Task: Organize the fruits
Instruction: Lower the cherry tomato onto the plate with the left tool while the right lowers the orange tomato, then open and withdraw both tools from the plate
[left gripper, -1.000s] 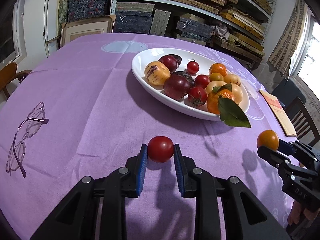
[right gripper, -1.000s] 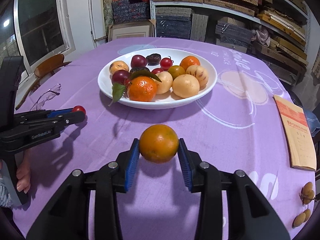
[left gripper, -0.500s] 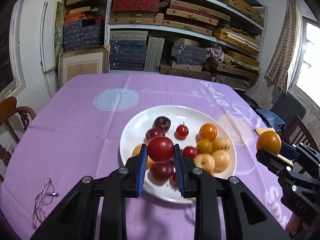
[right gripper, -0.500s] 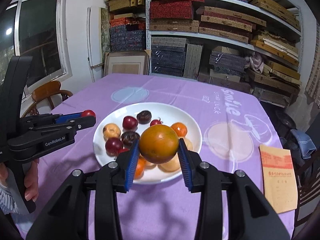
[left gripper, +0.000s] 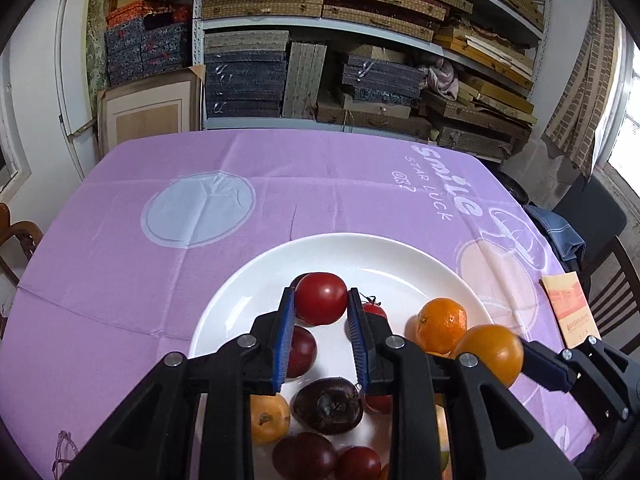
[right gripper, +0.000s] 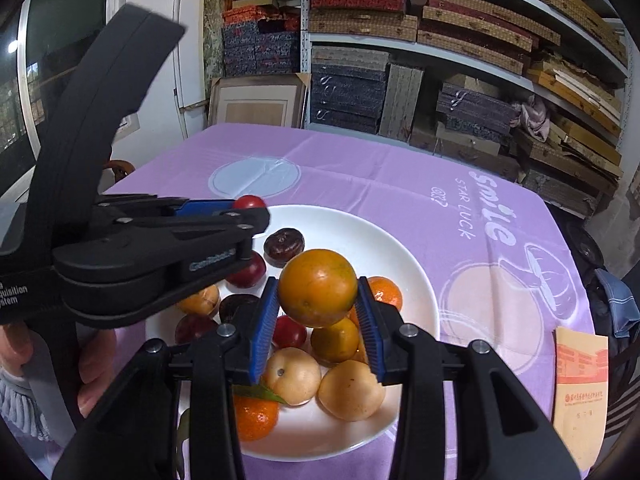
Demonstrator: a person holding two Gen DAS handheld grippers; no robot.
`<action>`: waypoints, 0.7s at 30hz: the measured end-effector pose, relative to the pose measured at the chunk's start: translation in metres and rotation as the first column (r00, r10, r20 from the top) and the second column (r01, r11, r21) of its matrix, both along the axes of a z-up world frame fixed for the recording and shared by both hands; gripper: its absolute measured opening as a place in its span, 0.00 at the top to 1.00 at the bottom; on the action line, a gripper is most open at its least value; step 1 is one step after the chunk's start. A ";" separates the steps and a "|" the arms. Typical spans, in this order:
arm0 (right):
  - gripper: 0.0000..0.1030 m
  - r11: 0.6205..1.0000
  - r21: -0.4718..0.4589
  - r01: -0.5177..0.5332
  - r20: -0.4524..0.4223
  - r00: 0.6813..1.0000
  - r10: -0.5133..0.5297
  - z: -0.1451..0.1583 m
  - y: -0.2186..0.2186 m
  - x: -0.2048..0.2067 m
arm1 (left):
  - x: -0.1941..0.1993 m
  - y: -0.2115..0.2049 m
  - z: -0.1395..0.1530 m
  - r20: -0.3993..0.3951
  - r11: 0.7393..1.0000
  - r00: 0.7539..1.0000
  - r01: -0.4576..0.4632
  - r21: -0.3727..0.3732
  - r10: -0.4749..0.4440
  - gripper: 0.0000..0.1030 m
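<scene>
A red tomato is clamped between the blue pads of my left gripper, which hangs above the white plate of mixed fruit. My right gripper is shut on an orange and hovers over the same plate. In the left wrist view the right gripper and its orange sit at the lower right. In the right wrist view the left gripper's black body crosses the left side, its tomato showing at the tip. Plums, tomatoes, oranges and yellow fruit fill the plate below.
The plate rests on a purple tablecloth. An orange booklet lies at the table's right edge and glasses at the near left. Chairs stand on both sides. Shelves packed with boxes rise behind the table. A hand grips the left tool.
Both grippers have risen and moved forward from over the bare cloth to above the plate, each still carrying its fruit. The two grippers now sit closer together.
</scene>
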State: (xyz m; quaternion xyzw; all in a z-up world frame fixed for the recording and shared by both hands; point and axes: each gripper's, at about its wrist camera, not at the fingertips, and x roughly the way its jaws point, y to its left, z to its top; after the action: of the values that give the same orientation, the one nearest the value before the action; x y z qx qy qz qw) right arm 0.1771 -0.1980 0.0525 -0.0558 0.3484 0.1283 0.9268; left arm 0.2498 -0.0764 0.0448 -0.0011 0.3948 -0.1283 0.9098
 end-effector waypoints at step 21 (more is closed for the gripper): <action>0.62 0.999 -0.035 -0.030 -0.065 0.998 0.027 -0.035 0.000 0.022 | 0.022 -0.008 -0.025 -0.056 1.000 0.998 0.019 0.005 -0.019 0.59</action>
State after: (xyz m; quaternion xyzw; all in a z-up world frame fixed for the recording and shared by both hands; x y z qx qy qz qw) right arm 0.1990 -0.1978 0.0176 -0.0733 0.3796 0.1369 0.9120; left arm 0.2716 -0.0845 0.0201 0.0015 0.4205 -0.1357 0.8971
